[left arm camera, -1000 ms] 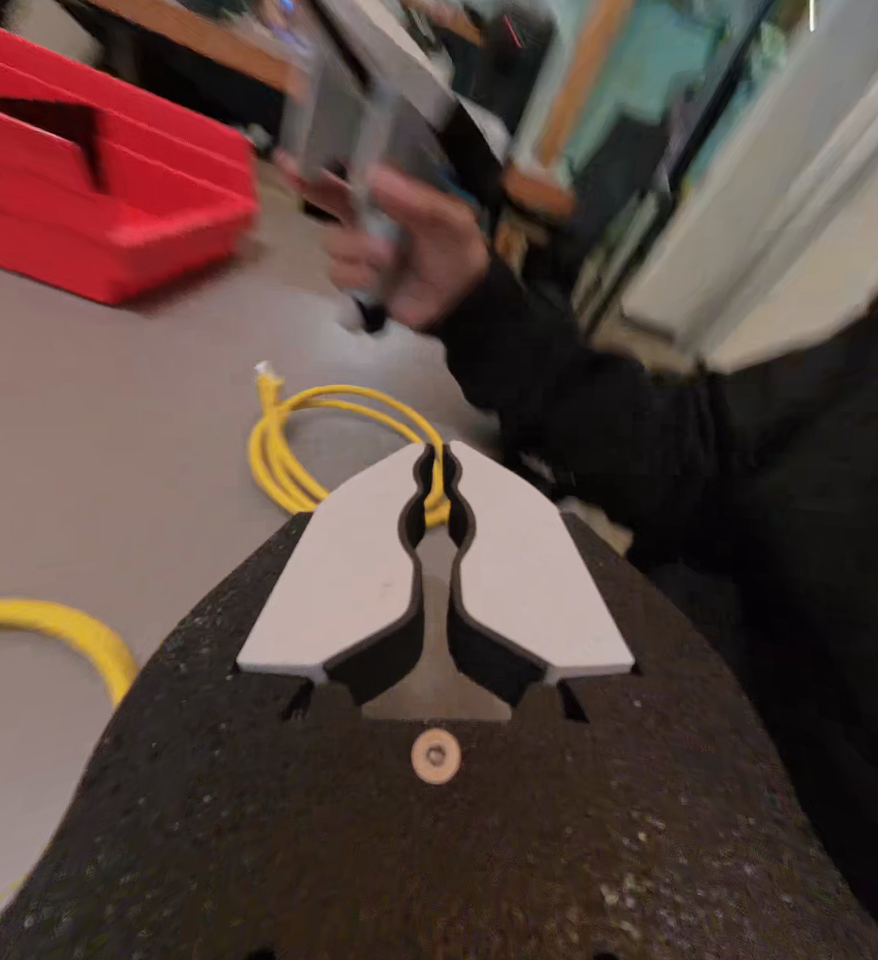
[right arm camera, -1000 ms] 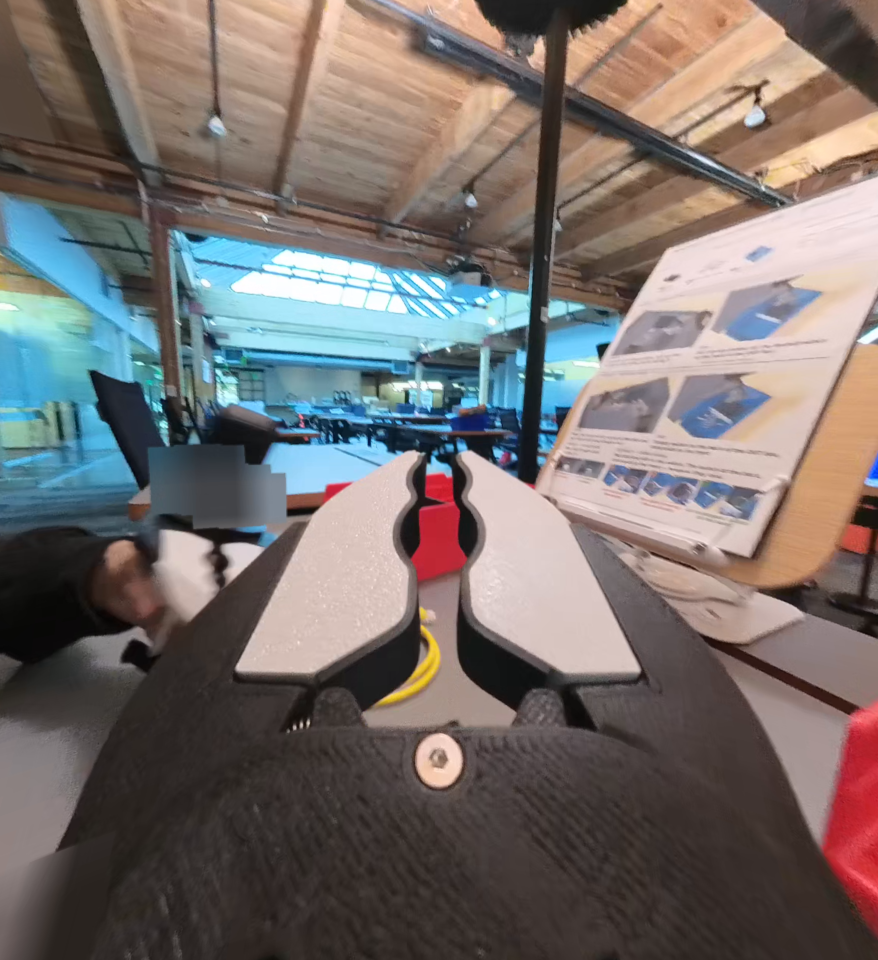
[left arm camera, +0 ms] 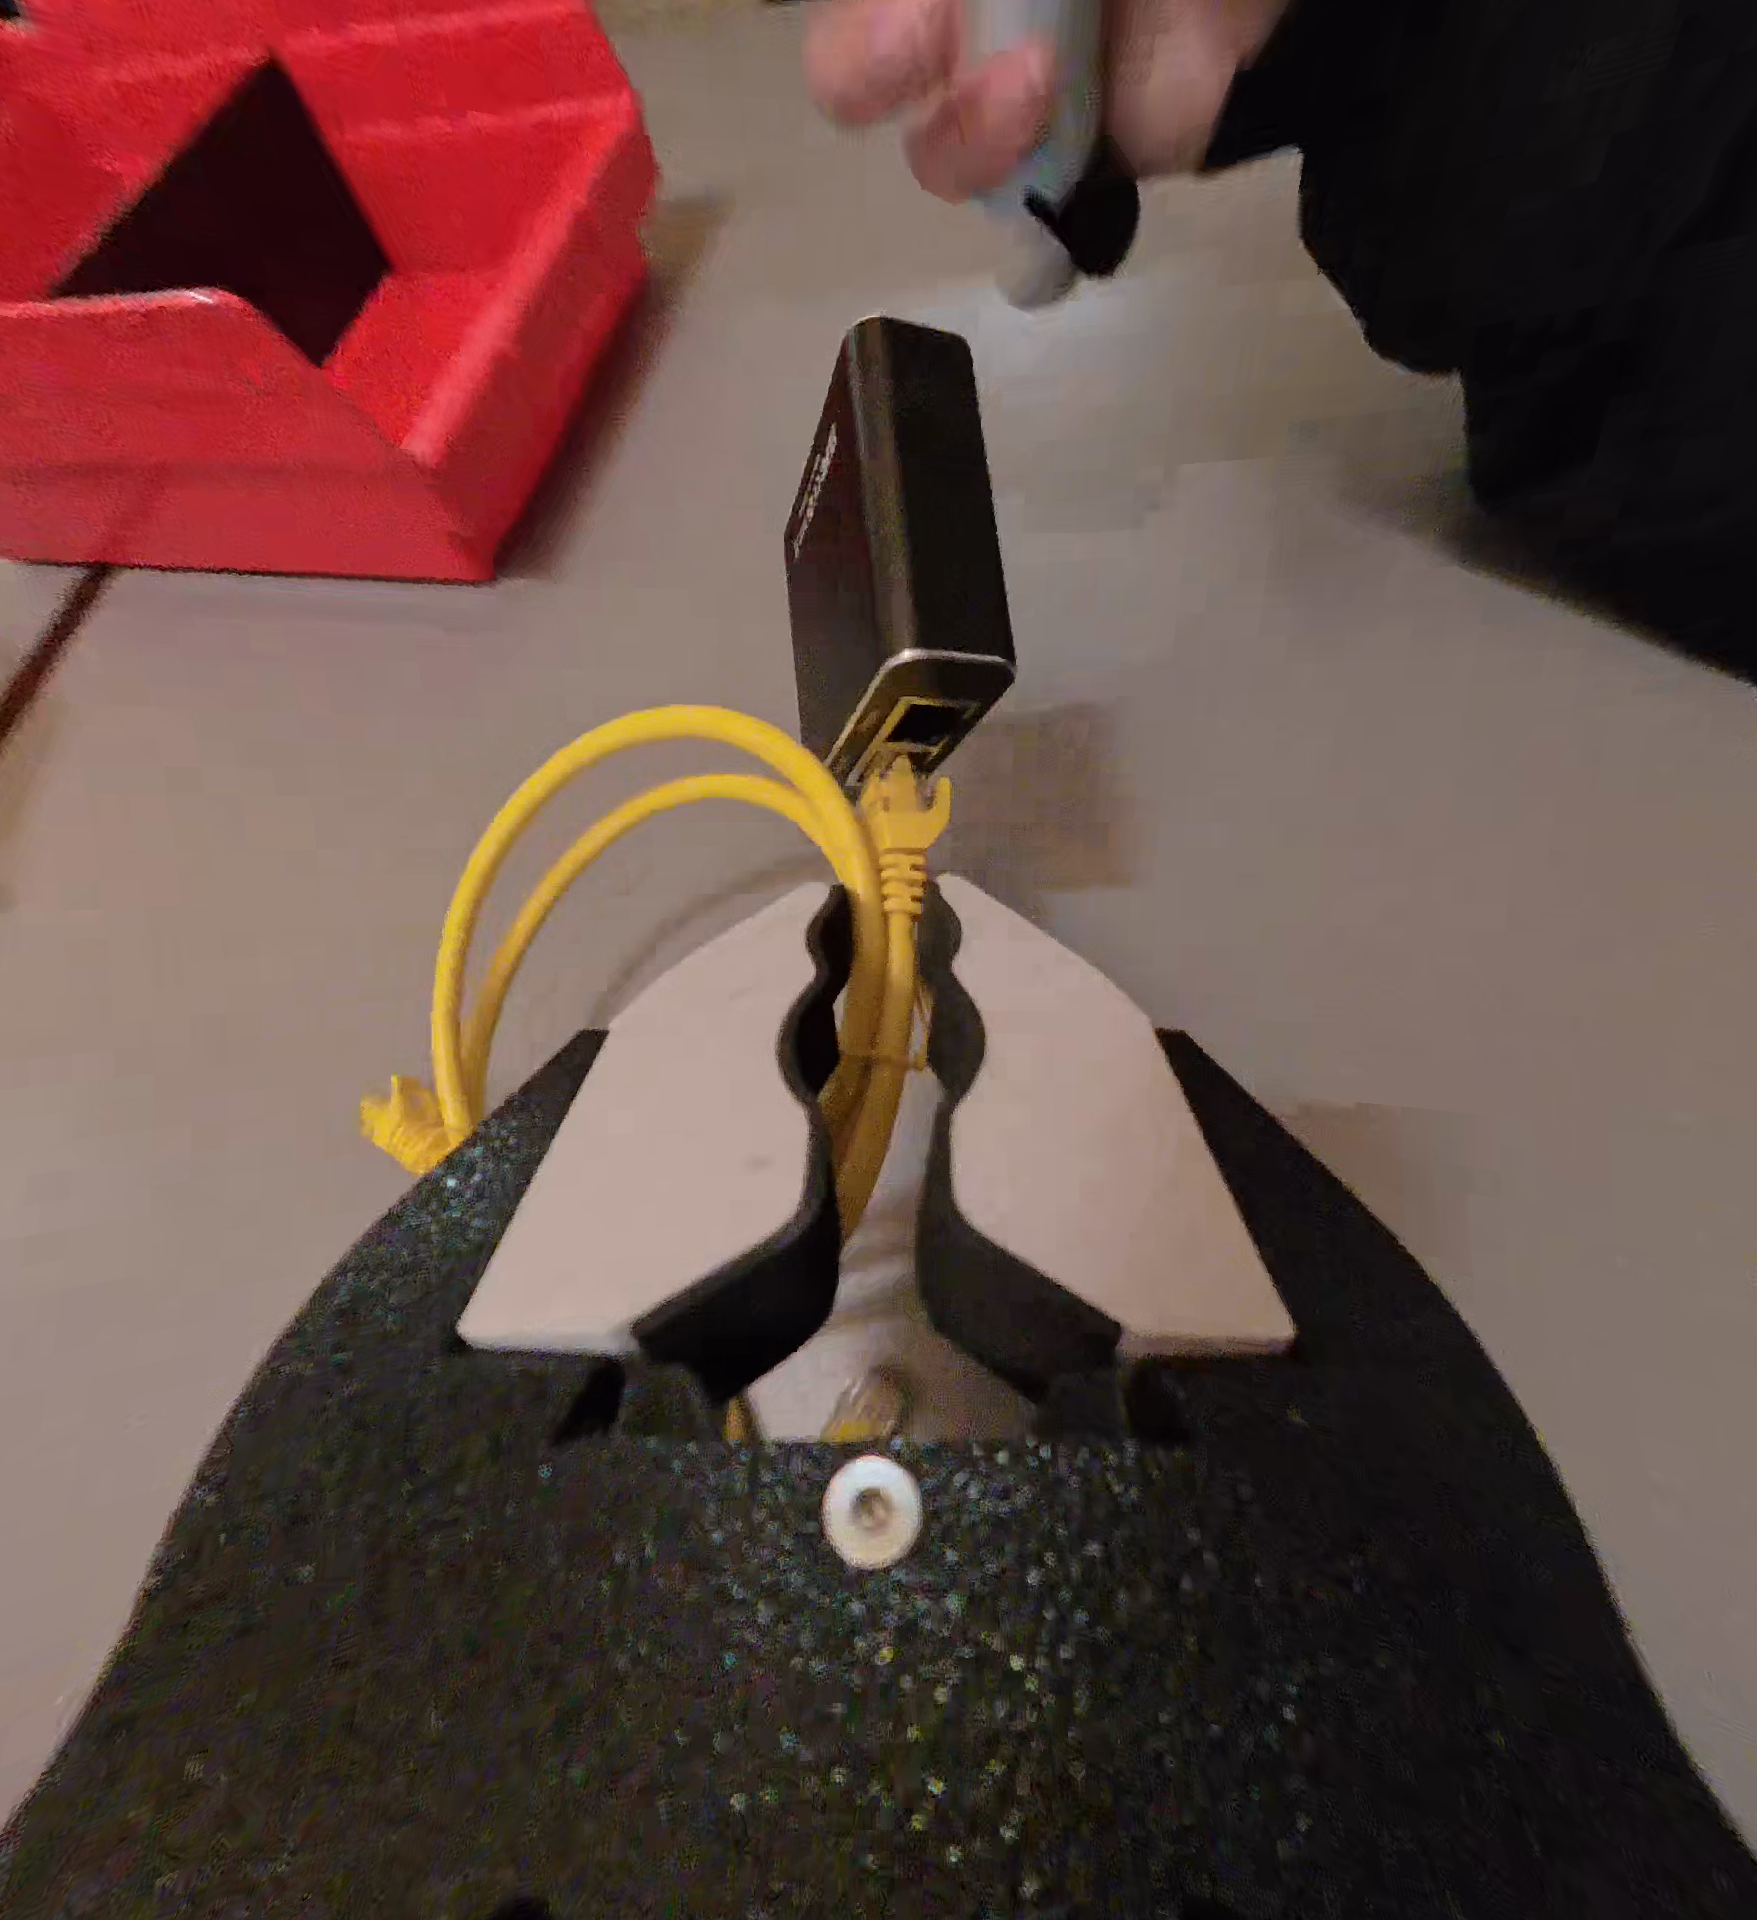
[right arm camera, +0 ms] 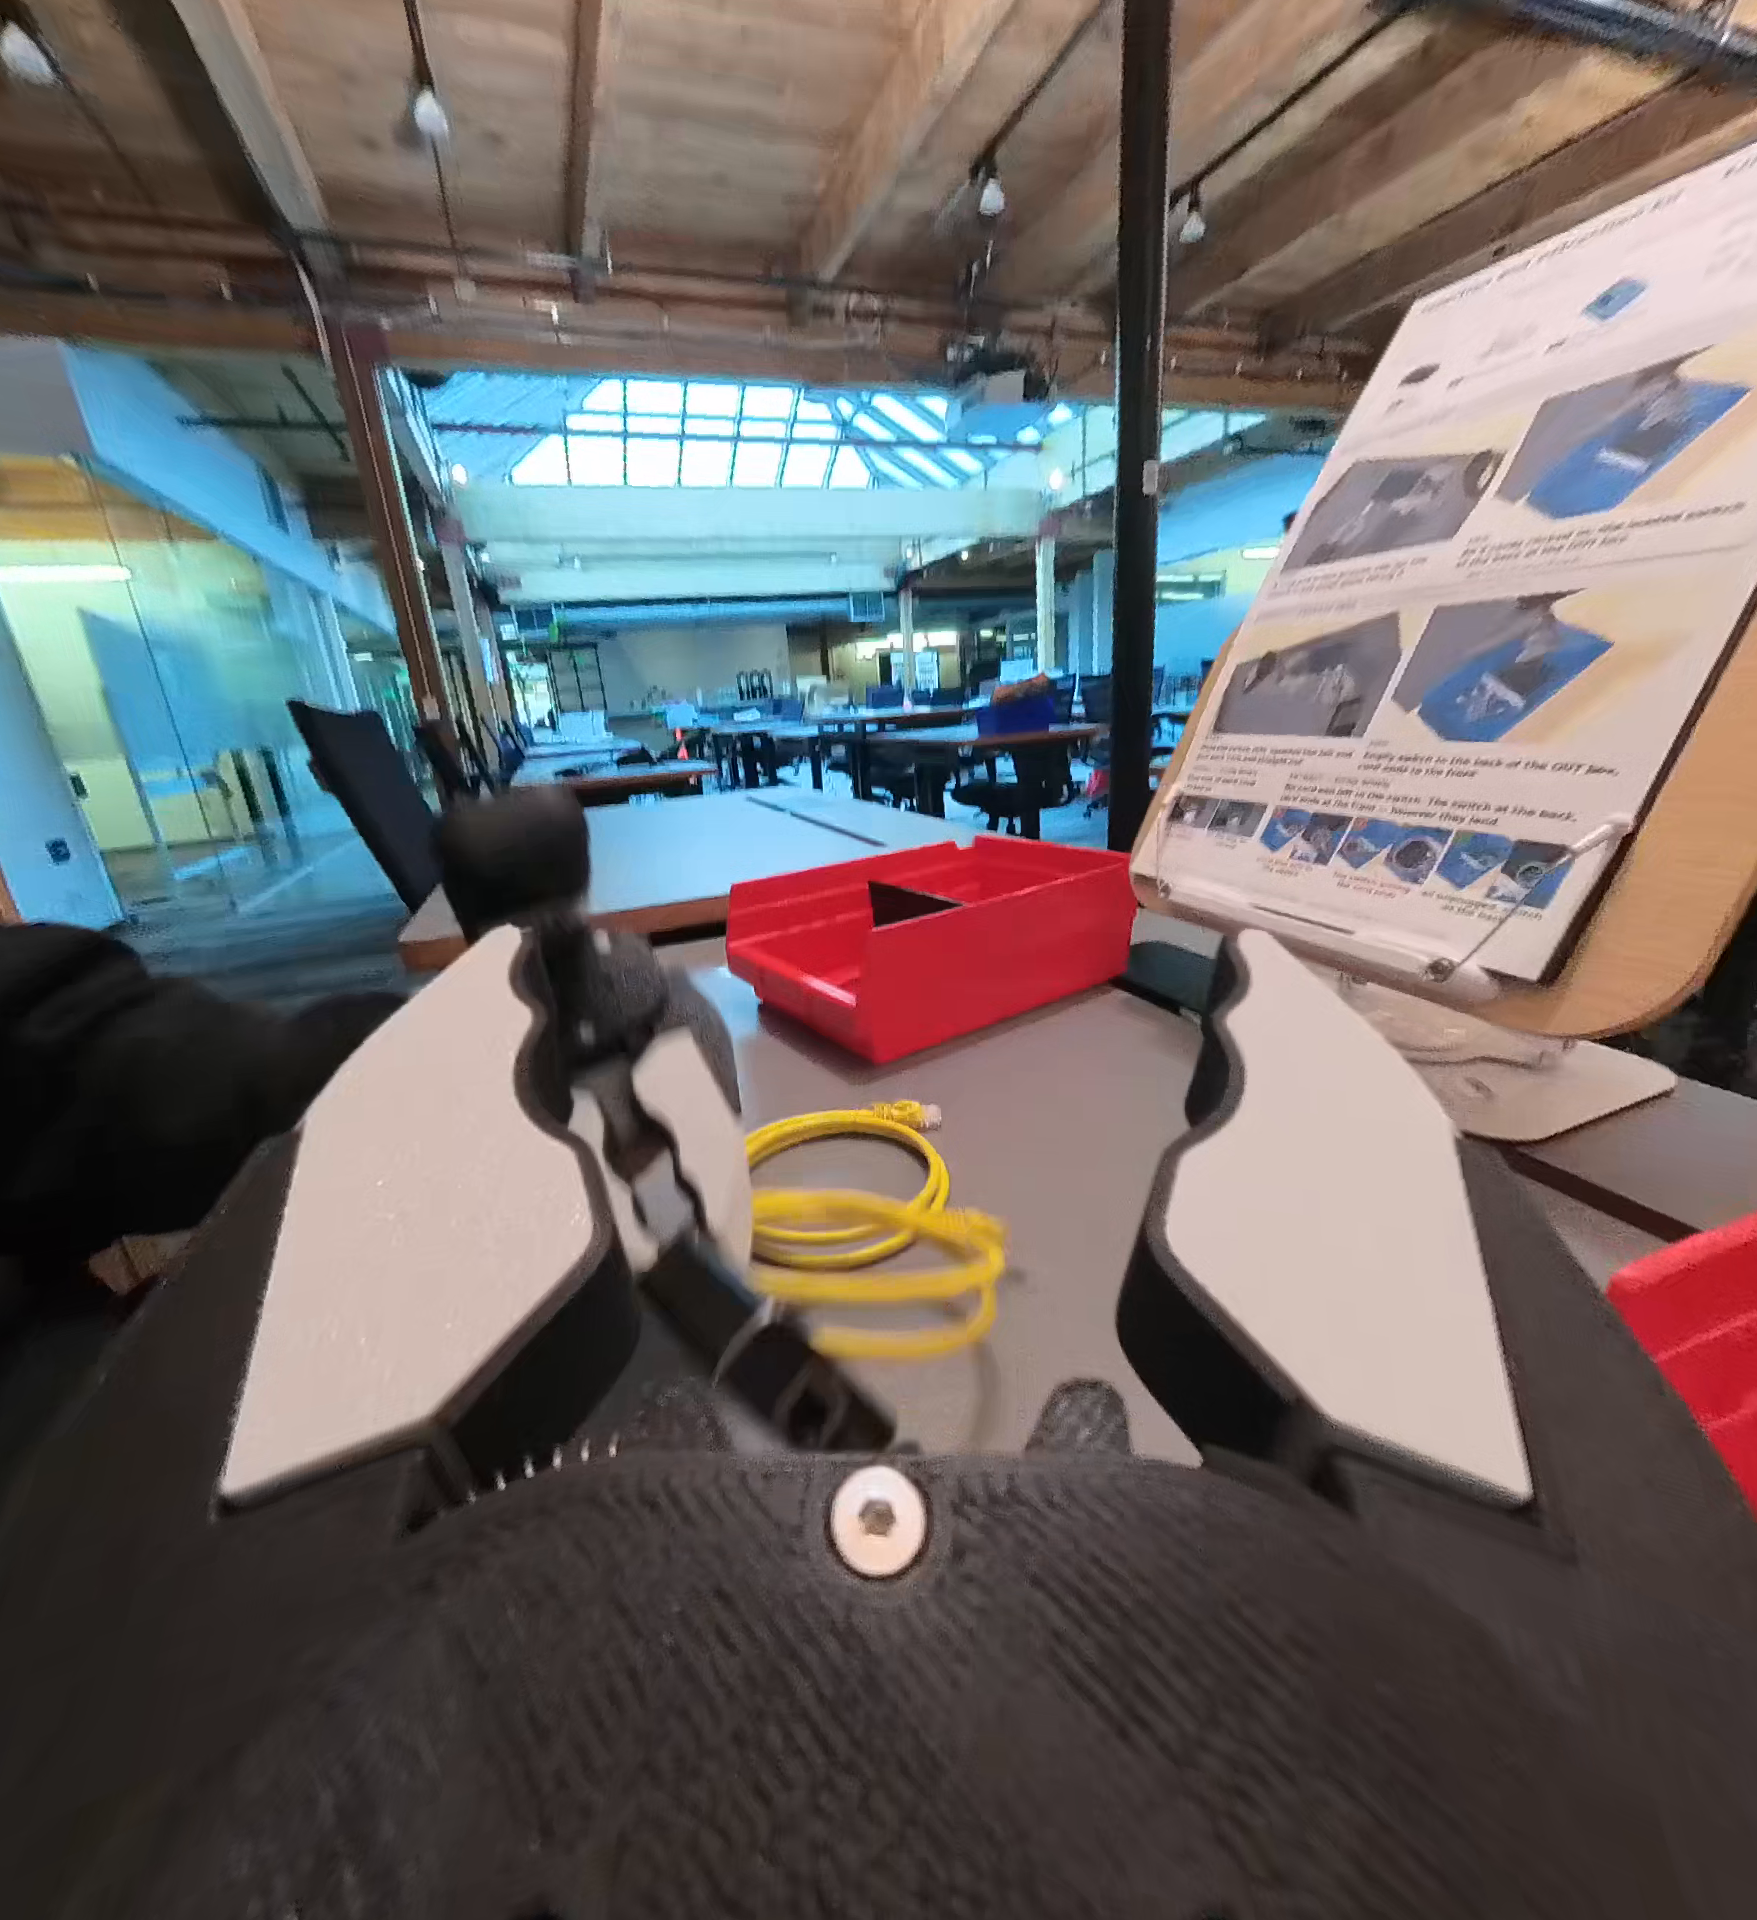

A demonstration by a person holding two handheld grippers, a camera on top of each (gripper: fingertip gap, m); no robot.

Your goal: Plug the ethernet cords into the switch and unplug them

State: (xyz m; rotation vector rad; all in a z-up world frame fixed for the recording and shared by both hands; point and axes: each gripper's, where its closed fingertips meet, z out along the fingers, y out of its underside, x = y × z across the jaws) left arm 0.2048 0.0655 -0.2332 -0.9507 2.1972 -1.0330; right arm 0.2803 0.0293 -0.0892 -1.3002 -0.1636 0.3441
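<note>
While the left gripper (left arm camera: 879, 935) clamps a yellow ethernet cord (left arm camera: 895, 862) just behind its plug, which meets a port of the black switch (left arm camera: 895, 520) on the table (left arm camera: 1373, 831), the right gripper (right arm camera: 879, 1039) hangs open; unbraced, the switch could slide, misaligning the plug.

Dim, warm and flat in the left wrist view, with soft shadows on the grey table (left arm camera: 1373, 1039) beside the black switch (left arm camera: 895, 540) and heavy motion blur over the hand (left arm camera: 967, 94) at top. Brighter in the right wrist view, lit from distant skylights (right arm camera: 739, 431) with cool glare behind. Smeared at the leaning printed sheet (right arm camera: 1539, 582); strong wide-angle bending toward all edges.
</note>
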